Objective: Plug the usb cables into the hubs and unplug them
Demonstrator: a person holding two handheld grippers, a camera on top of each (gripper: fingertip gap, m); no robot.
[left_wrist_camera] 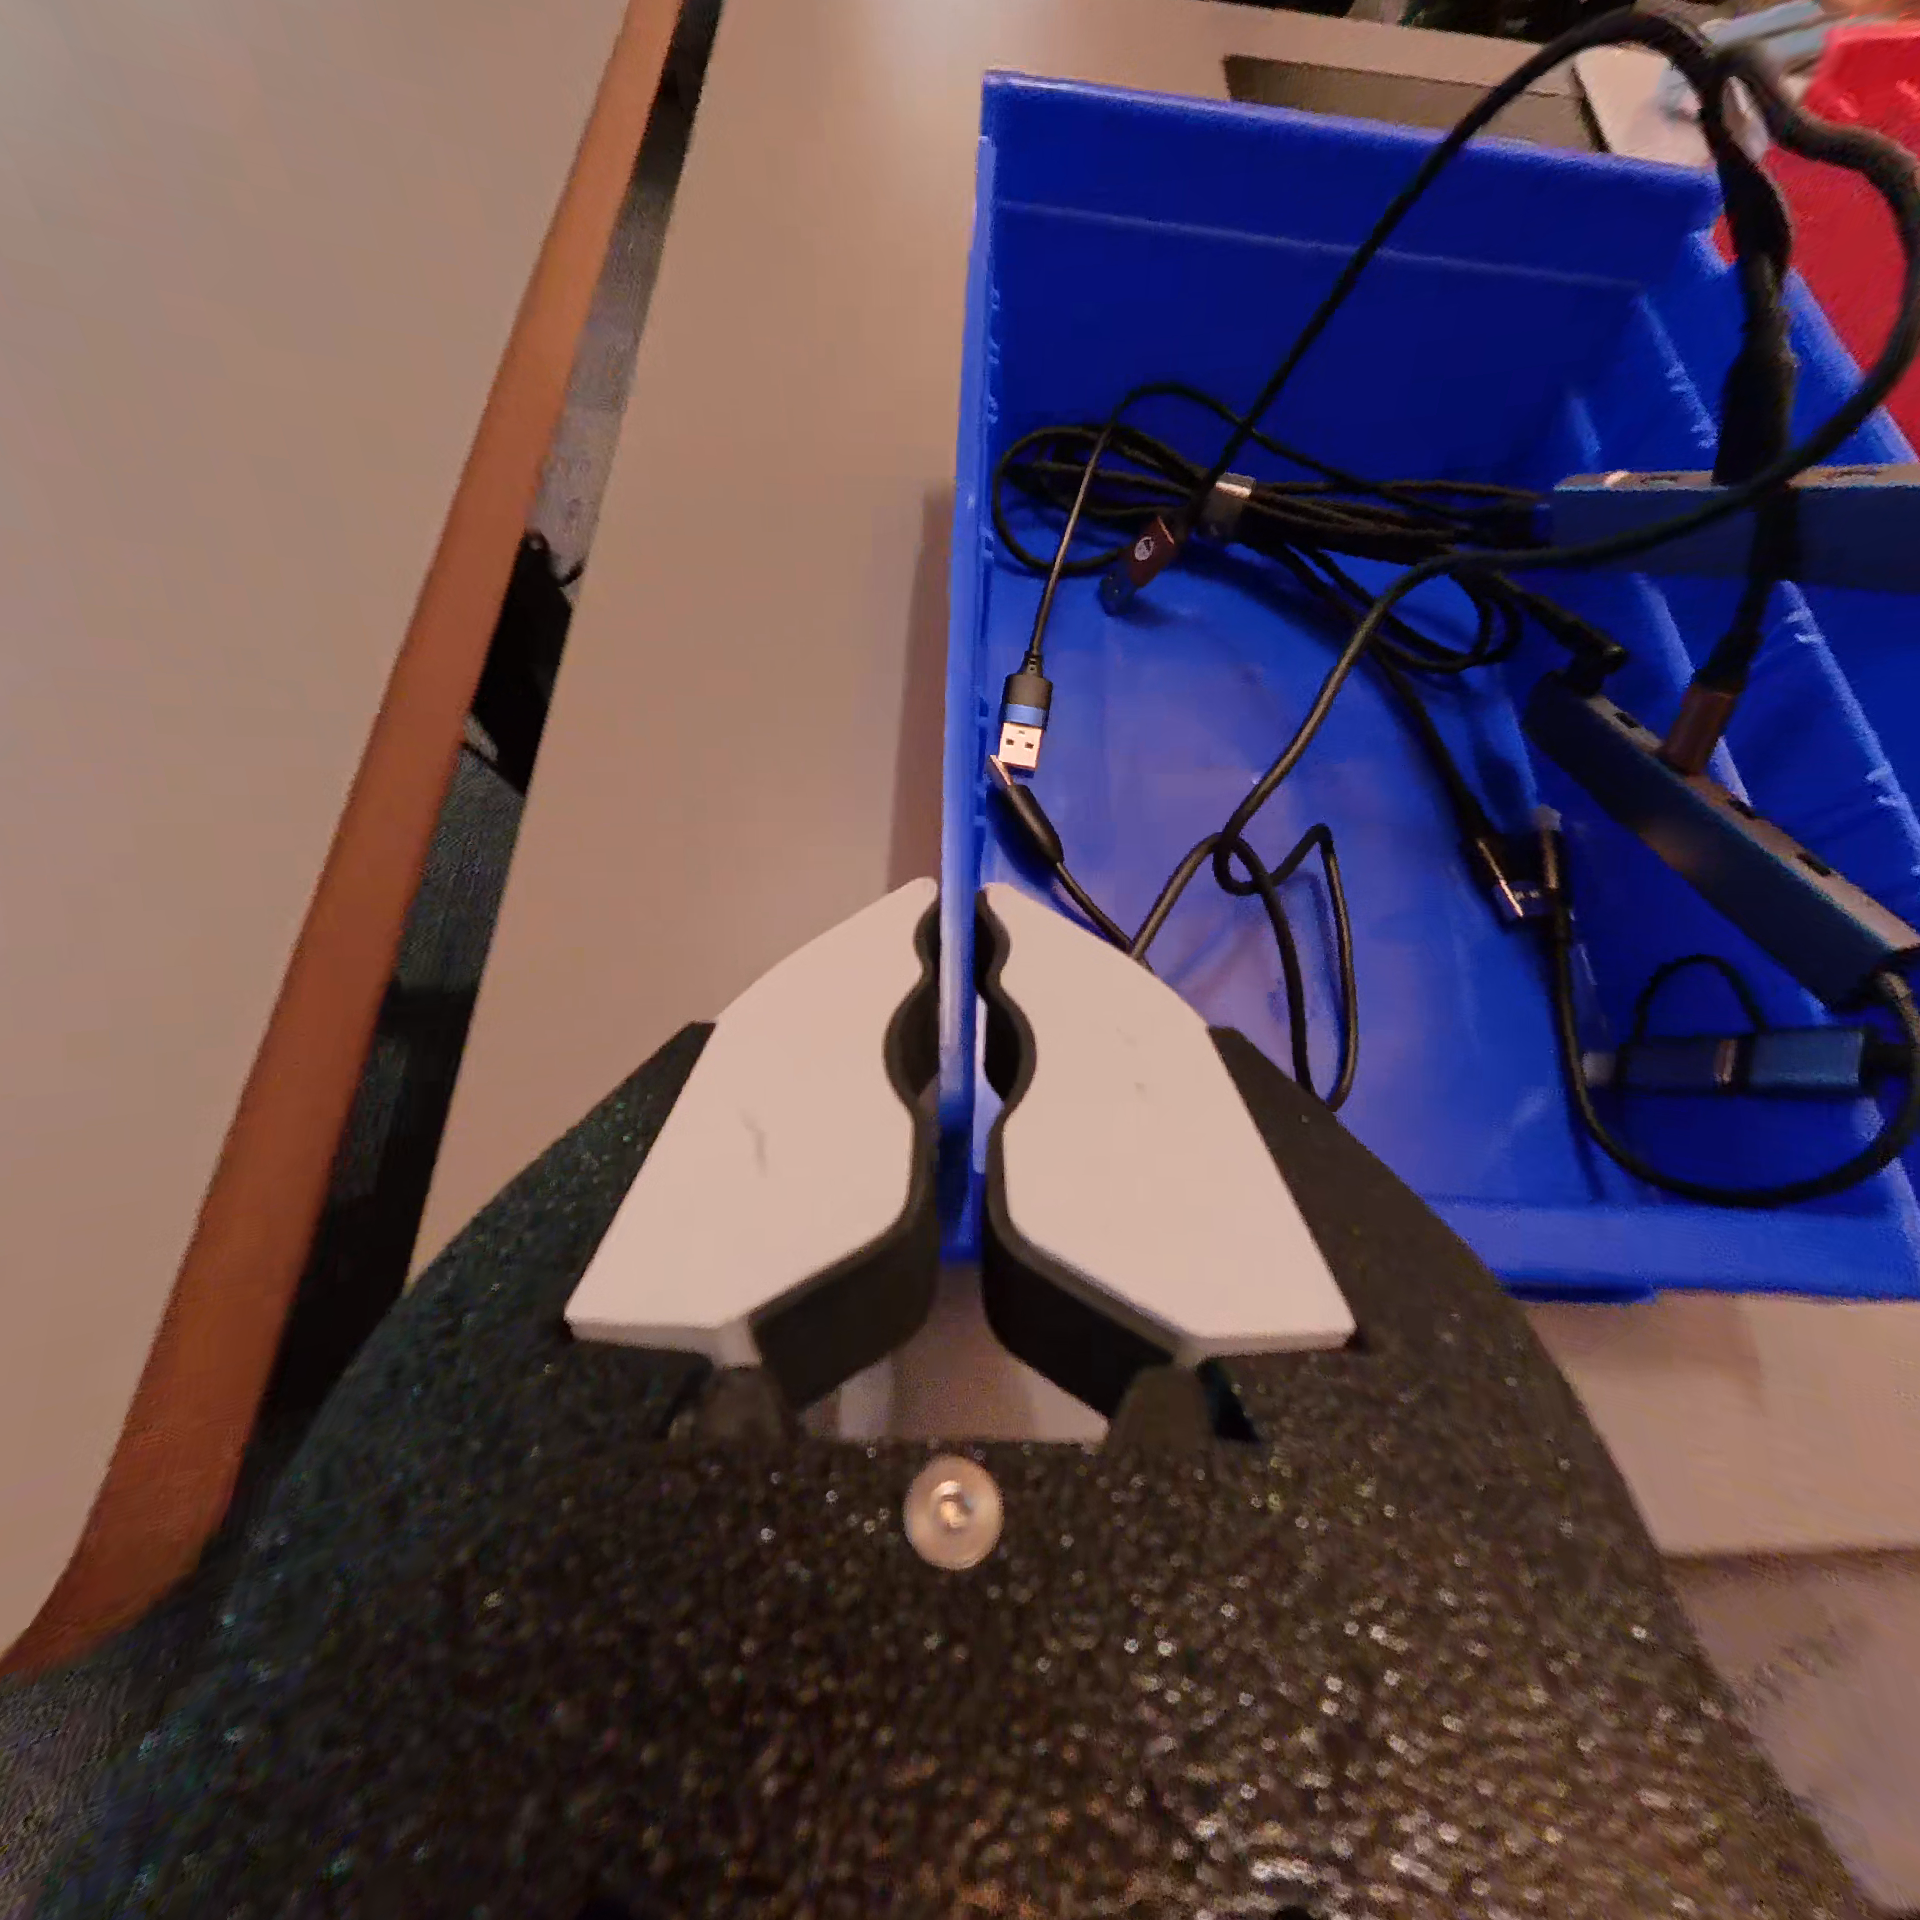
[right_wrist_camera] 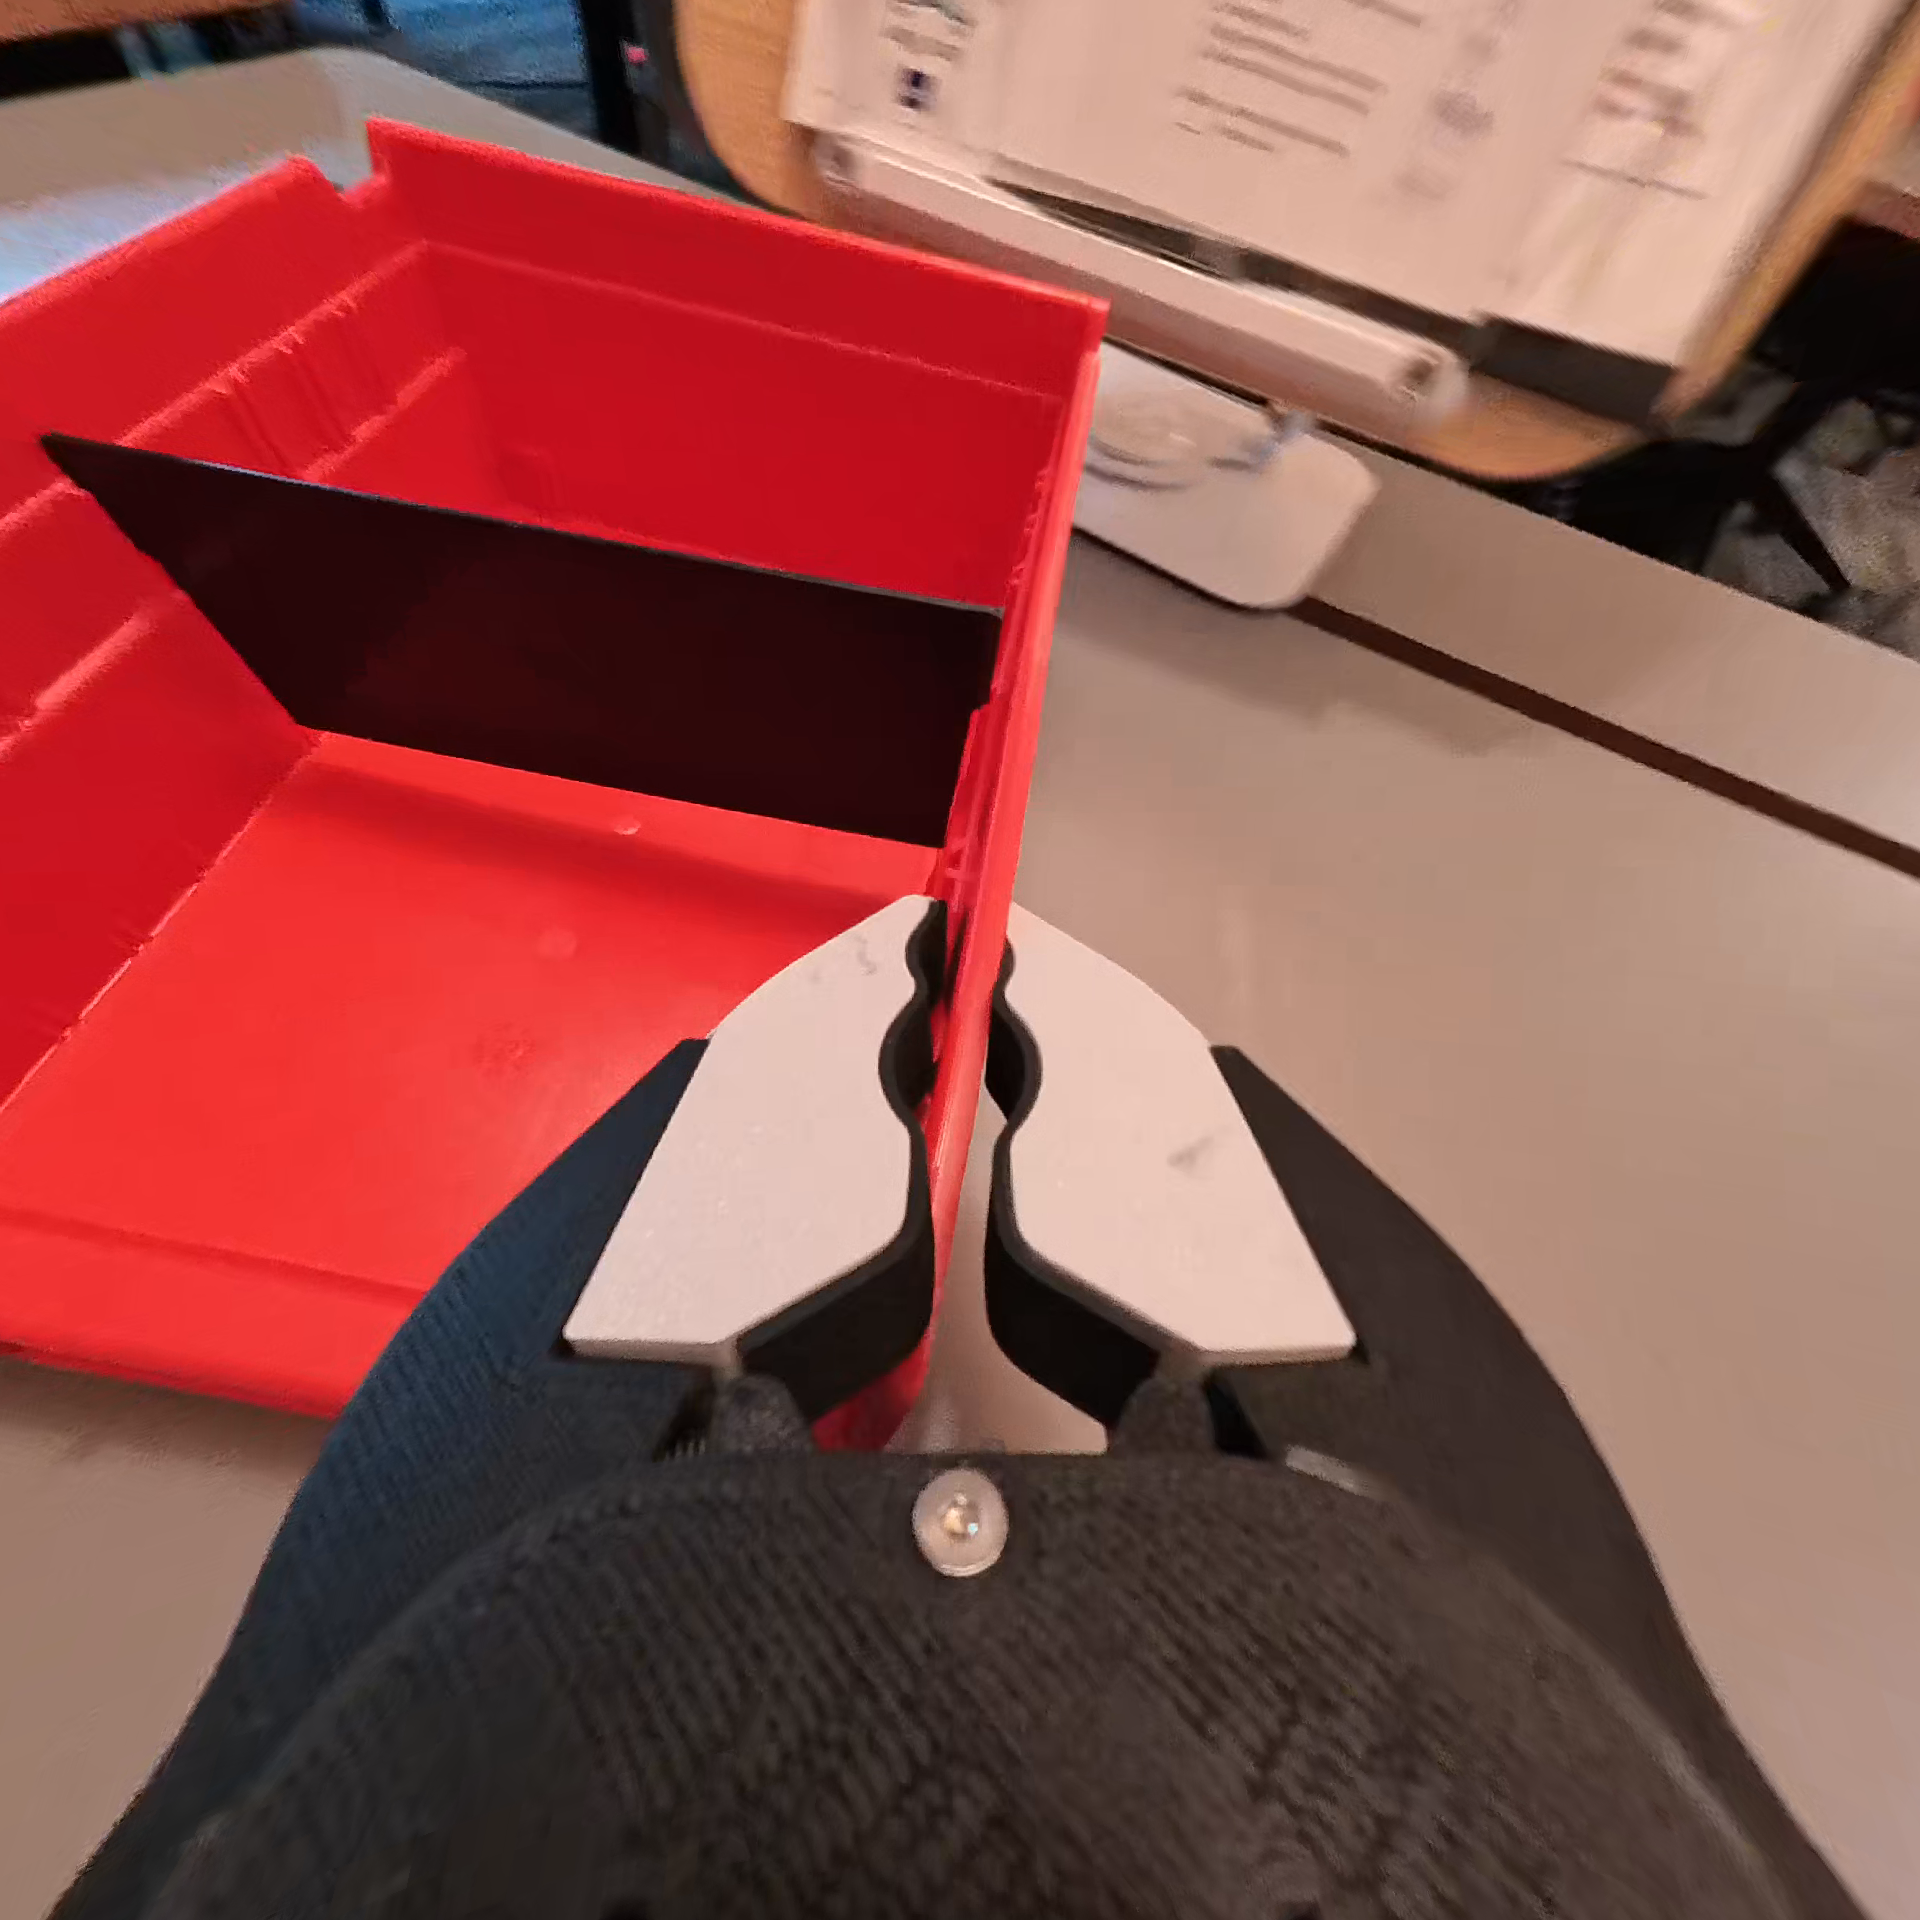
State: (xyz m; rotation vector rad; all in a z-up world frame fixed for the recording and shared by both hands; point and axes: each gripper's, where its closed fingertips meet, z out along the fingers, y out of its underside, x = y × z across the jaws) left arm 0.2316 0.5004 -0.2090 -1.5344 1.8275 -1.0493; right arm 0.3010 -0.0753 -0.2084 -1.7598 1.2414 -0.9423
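In the left wrist view a blue bin (left_wrist_camera: 1195, 260) holds tangled black USB cables (left_wrist_camera: 1288, 520) and dark grey hubs (left_wrist_camera: 1704, 821). One cable ends in a free USB plug (left_wrist_camera: 1023, 727) near the bin's left wall. Another cable is plugged into a hub (left_wrist_camera: 1688, 727). My left gripper (left_wrist_camera: 958, 914) is shut on the blue bin's left wall. In the right wrist view a red bin (right_wrist_camera: 468, 987) with a black divider (right_wrist_camera: 582, 665) holds nothing that I can see. My right gripper (right_wrist_camera: 971, 925) is shut on the red bin's right wall.
Both bins stand on a grey table (left_wrist_camera: 769, 520). A wood-edged table edge (left_wrist_camera: 436, 644) runs along the left. The red bin's corner (left_wrist_camera: 1860, 156) shows beyond the blue one. A white device (right_wrist_camera: 1226, 509) and a board with papers (right_wrist_camera: 1351, 125) lie beyond the red bin. The left gripper's tips are roughly 60 cm from the right gripper's.
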